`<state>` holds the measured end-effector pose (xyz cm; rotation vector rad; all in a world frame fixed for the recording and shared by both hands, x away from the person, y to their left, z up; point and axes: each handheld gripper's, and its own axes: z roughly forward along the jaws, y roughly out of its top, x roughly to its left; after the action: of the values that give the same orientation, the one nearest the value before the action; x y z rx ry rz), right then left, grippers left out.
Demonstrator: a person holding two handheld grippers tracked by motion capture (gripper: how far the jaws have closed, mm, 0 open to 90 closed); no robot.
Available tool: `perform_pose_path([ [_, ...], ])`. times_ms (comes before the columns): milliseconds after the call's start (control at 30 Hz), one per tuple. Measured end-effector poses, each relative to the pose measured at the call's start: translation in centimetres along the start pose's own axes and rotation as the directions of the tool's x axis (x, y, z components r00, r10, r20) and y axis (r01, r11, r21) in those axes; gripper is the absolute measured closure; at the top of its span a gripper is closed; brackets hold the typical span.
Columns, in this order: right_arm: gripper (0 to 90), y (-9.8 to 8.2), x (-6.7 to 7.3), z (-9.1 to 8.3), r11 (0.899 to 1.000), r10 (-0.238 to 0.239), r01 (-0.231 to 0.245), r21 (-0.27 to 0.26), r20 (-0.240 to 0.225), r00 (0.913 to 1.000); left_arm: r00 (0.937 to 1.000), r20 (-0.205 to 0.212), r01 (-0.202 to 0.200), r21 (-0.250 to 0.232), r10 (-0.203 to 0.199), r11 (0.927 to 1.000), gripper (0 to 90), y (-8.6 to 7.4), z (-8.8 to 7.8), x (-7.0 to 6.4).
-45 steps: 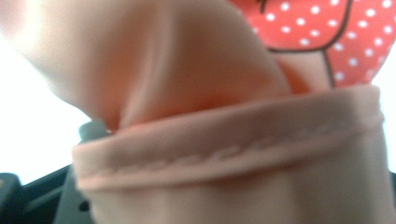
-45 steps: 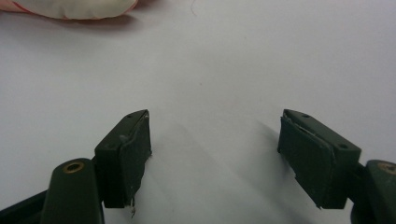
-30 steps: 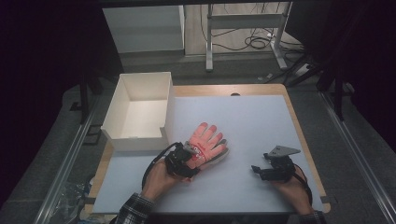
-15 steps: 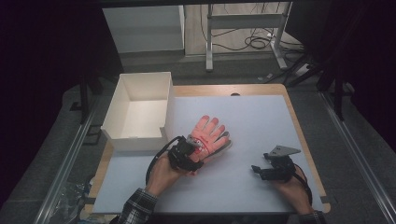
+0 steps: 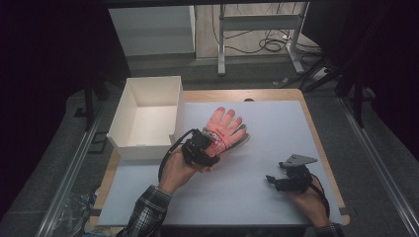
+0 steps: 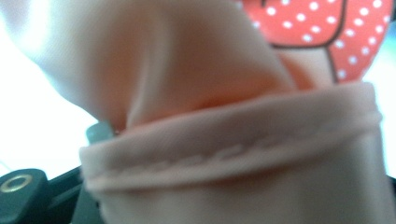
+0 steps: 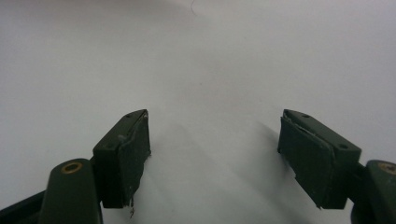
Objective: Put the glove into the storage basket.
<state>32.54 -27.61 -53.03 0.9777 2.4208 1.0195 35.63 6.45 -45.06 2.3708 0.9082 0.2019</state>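
A white box [image 5: 148,118] stood at the far left of the table [image 5: 276,128]. Just right of it, an orange glove [image 5: 225,129] was gripped at its cuff by the clamped left gripper [image 5: 206,148], its fingers pointing far. At the near right, the right gripper [image 5: 272,180] was held with jaws wide and empty.

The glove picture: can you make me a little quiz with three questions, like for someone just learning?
1. True or false: the left tool is shut on the cuff of the glove.
2. What stands left of the glove? A) a white box B) a red bucket C) a green bottle
3. Fill in: the right tool has its jaws ____, with nothing between them.

Key: 1 true. 2 A. 3 open.
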Motion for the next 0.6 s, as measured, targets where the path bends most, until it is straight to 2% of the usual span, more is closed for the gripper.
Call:
perform_pose_path([
  [200, 21.4, 0.0, 0.0, 0.0, 1.000, -0.007, 0.007, 0.006, -0.003, 1.0000, 1.0000, -0.007, -0.002, 0.008, 0.002, 1.0000, 47.1, 1.2, -0.8, 0.5],
  [367, 13.8, 0.0, 0.1, 0.2, 1.000, 0.001, -0.001, 0.015, 0.012, 0.9999, 0.9999, -0.006, 0.013, 0.013, -0.012, 0.9998, 47.0, 2.3, -1.5, 1.4],
  [433, 7.0, 0.1, 0.0, 0.3, 1.000, 0.011, -0.012, 0.026, 0.032, 0.9994, 0.9998, -0.007, 0.020, 0.011, -0.020, 0.9997, 47.0, 2.7, -1.8, 1.6],
  [600, 5.0, 0.1, 0.0, 0.4, 0.999, 0.019, -0.020, 0.035, 0.038, 0.9991, 0.9992, -0.019, 0.037, 0.015, -0.036, 0.9992, 47.0, 3.5, -2.8, 2.6],
])
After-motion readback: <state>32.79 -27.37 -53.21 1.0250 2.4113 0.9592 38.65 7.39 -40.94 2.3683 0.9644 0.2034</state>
